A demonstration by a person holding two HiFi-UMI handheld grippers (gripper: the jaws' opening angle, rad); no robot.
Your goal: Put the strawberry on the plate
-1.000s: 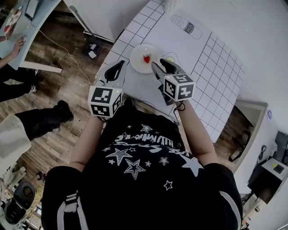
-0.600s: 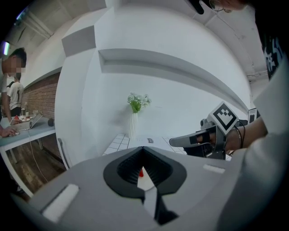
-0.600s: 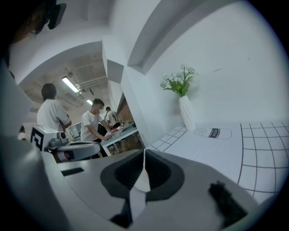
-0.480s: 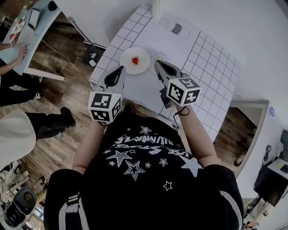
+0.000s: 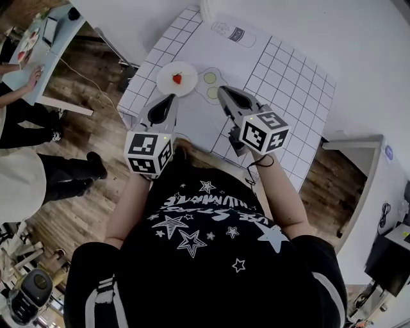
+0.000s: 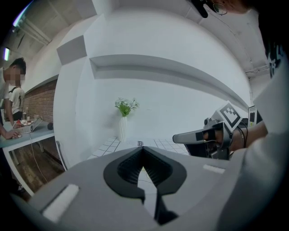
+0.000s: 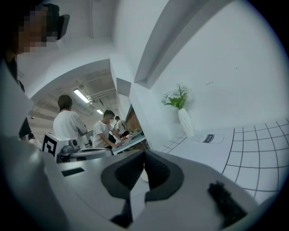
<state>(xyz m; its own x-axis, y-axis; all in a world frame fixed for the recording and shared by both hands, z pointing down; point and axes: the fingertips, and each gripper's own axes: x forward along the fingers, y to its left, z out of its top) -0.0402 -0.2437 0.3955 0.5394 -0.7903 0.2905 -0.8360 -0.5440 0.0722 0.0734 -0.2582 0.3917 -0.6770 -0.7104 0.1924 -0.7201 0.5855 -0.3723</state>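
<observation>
Grey plastic left tool (image 5: 168, 99) and right tool (image 5: 222, 91) hang just short of the round white plate (image 5: 189, 86) over the white gridded worktop (image 5: 288, 83); a careless forward swing could knock that plate or roll the fruit off. Both tools are fully closed, empty, touching nothing. Beyond them the small red strawberry (image 5: 177, 79) sits on the plate, so placement looks done.

The vase (image 5: 208, 8) at the table's far edge is cut off by the head view's top. The person's torso (image 5: 205, 256) hides the table's (image 5: 288, 83) near edge. The strawberry (image 5: 177, 79) is too small for detail. Print on the bottle drawing (image 5: 232, 32) is unreadable. A bystander (image 5: 22, 182) at left is cut by the edge.
</observation>
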